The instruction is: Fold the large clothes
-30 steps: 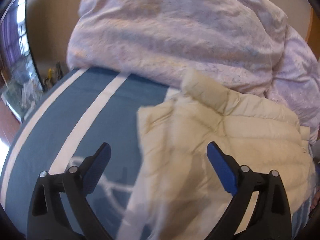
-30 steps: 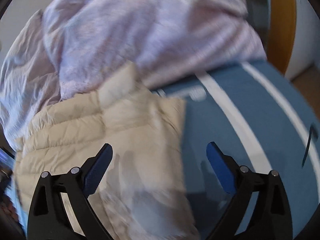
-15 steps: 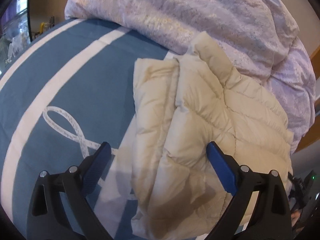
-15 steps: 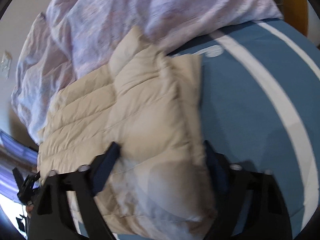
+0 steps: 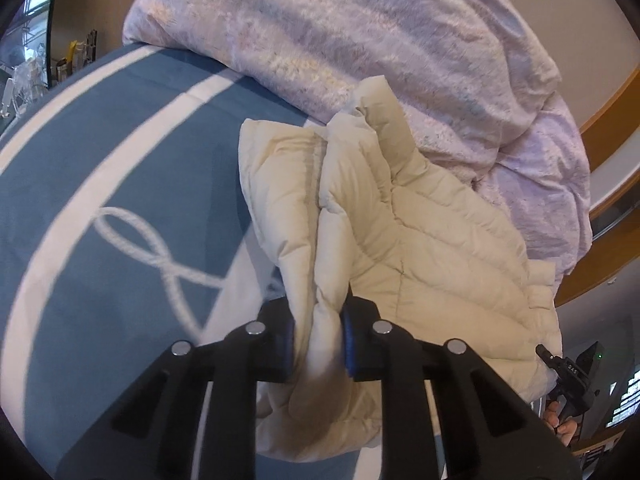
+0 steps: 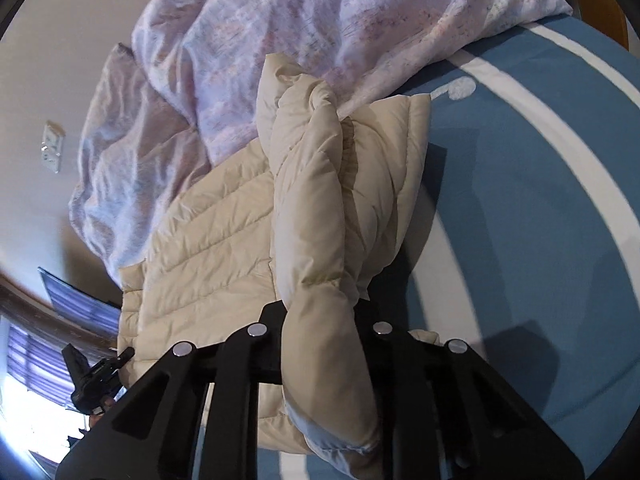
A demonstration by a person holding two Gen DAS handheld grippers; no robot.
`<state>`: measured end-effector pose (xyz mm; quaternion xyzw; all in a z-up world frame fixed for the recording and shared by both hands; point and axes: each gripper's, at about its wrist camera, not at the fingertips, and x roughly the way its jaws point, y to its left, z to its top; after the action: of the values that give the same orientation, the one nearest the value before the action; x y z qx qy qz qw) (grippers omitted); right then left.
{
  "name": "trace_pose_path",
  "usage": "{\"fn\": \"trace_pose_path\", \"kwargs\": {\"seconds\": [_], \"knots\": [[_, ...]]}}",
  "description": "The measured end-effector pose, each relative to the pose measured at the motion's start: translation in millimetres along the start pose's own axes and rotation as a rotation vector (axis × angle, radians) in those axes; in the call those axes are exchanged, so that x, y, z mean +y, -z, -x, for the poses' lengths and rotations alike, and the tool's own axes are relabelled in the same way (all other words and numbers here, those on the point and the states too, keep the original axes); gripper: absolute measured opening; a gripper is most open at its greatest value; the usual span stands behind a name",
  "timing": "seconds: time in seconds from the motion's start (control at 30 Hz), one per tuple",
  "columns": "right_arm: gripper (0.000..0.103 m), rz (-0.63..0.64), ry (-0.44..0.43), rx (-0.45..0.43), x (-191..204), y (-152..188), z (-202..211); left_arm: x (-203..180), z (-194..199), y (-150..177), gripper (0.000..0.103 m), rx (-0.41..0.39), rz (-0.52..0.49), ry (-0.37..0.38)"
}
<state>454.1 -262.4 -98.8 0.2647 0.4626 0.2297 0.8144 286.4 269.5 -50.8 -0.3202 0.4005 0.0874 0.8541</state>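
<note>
The left gripper [image 5: 318, 342] has its fingers [image 5: 349, 340] clamped on a bunched fold of the cream quilted jacket [image 5: 432, 248]; the blue pads are nearly buried in the fabric, only thin edges showing. These jaws have just been closing, and the cloth is caught between them. The right gripper [image 6: 324, 344] pinches another puffy roll of the same jacket [image 6: 208, 248], which covers its pads completely; its jaws too have just been closing on the cloth. Both grippers point downward at a slant toward the bed.

The jacket lies partly folded on the blue bedspread [image 5: 100, 184] with white stripes, its far end touching a rumpled lilac duvet [image 5: 360, 40]. The jacket's near hem is cut off behind the black gripper frames. In the left view's lower right corner a hand [image 5: 560, 426] grips the other tool's handle, mostly cropped by the edge.
</note>
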Motion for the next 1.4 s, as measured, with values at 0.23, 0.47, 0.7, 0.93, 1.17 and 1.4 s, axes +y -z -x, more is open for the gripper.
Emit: {"fn": "trace_pose_path", "kwargs": {"seconds": [0.23, 0.47, 0.7, 0.93, 1.17, 1.4], "knots": [[0.018, -0.008, -0.066, 0.05, 14, 52, 15, 39, 39, 24, 0.019, 0.009, 0.0, -0.017], [0.018, -0.009, -0.068, 0.059, 15, 88, 40, 60, 66, 45, 0.019, 0.028, -0.011, -0.01], [0.038, 0.097, 0.121, 0.025, 26, 95, 48, 62, 62, 54, 0.037, 0.037, -0.014, -0.053], [0.06, 0.267, 0.443, -0.188, 69, 91, 73, 69, 55, 54, 0.075, 0.051, 0.015, -0.081], [0.06, 0.49, 0.373, -0.183, 138, 122, 38, 73, 50, 56, 0.081, 0.049, 0.06, -0.063], [0.06, 0.549, 0.311, -0.112, 173, 152, -9, 71, 49, 59, 0.084, 0.04, 0.084, -0.036]]}}
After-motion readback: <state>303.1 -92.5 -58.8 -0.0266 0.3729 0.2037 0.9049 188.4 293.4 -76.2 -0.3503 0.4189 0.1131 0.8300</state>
